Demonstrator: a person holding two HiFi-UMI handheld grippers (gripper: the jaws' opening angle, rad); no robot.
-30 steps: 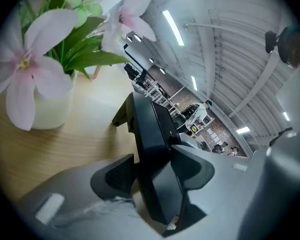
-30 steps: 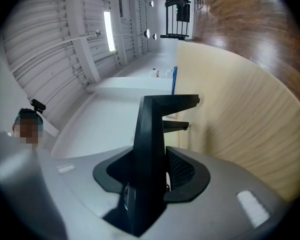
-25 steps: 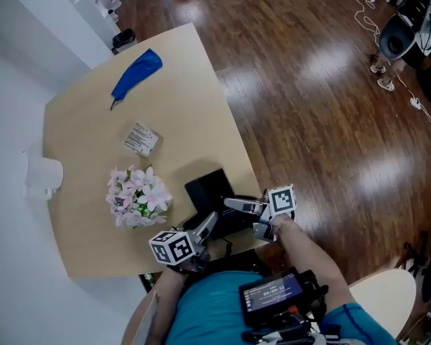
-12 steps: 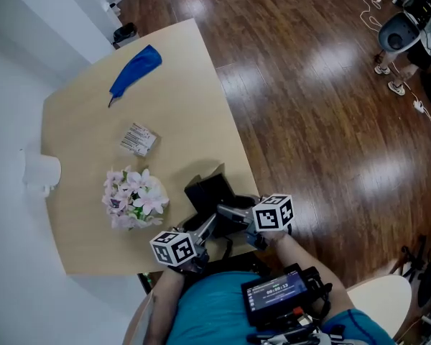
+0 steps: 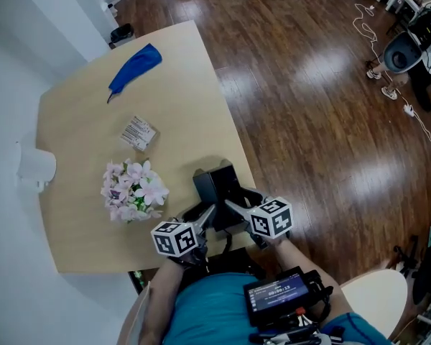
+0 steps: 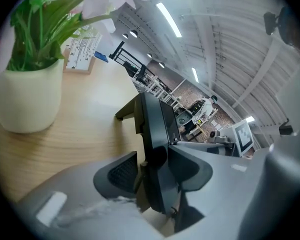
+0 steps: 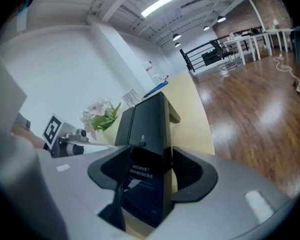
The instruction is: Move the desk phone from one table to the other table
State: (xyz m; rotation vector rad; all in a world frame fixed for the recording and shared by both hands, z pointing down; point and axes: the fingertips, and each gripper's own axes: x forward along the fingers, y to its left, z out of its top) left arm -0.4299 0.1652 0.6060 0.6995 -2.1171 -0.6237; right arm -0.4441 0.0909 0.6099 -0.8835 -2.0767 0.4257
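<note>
**Phone bracketed by two grippers at the table's near edge**

Grippers close in from either side on one object. The left gripper (image 5: pixel 207 218) straddles the near left edge of the phone (image 5: pixel 219 185). Its jaws have just been closing, yet a thin gap shows beside one pad (image 6: pixel 121 170), so they read as not yet clamped. The right gripper (image 5: pixel 237 210) straddles the near right edge. Its jaws have just been opening and stand wide, with the dark panel between them but unpressed.

A hold from two sides suits a broad, flat body, which a single grip would probably let swing. The phone rests on the table (image 5: pixel 179 85) directly ahead of both sets of fingertips, and appears propped on its stand. Since it is still on this table, the carry seems not yet begun.

Beyond the left fingertips and off to their left stand the flowers (image 5: pixel 133 190). Farther ahead lie a packet (image 5: pixel 138 131) and a blue cloth (image 5: pixel 134 67), all well apart from the jaws.

Compared with the earlier frames, the right gripper sat farther out to the phone's right. It has since rolled and dropped in beside the near edge. The left gripper has hardly shifted, and the phone remains at the same edge.
</note>
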